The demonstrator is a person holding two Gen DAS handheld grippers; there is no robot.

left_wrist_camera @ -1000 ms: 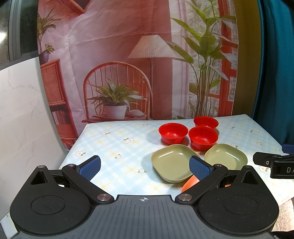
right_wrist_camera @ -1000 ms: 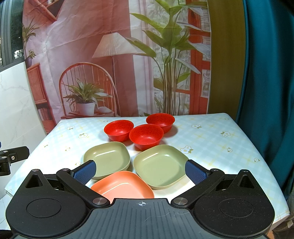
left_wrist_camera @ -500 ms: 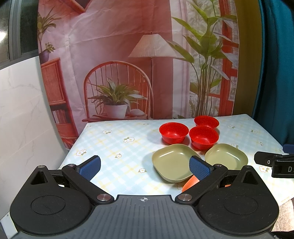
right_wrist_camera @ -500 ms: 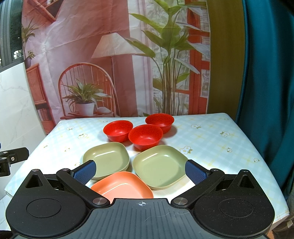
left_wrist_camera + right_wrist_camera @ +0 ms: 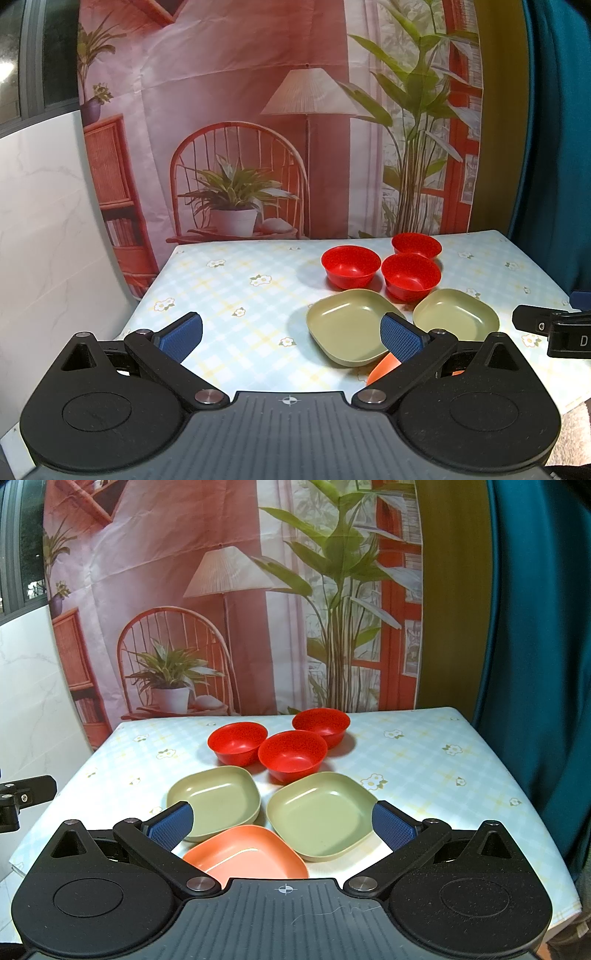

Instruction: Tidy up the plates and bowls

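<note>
Three red bowls sit close together mid-table: left (image 5: 237, 741), middle (image 5: 292, 754) and back right (image 5: 320, 725). In front of them lie two green square plates, left (image 5: 214, 802) and right (image 5: 320, 812), and an orange plate (image 5: 246, 857) nearest me. My right gripper (image 5: 282, 823) is open and empty, above the near table edge just behind the orange plate. My left gripper (image 5: 291, 334) is open and empty at the table's left front, left of the green plate (image 5: 351, 326). In the left wrist view the orange plate (image 5: 384, 367) is mostly hidden behind a finger.
The table (image 5: 424, 760) has a pale checked cloth with flowers. A printed backdrop (image 5: 221, 590) hangs behind it, a teal curtain (image 5: 535, 627) stands at the right, and a white wall (image 5: 44, 221) is at the left. The right gripper's tip shows in the left wrist view (image 5: 546, 325).
Both grippers have stayed nearly still; the views shifted only slightly. Nothing was taken hold of or moved.
</note>
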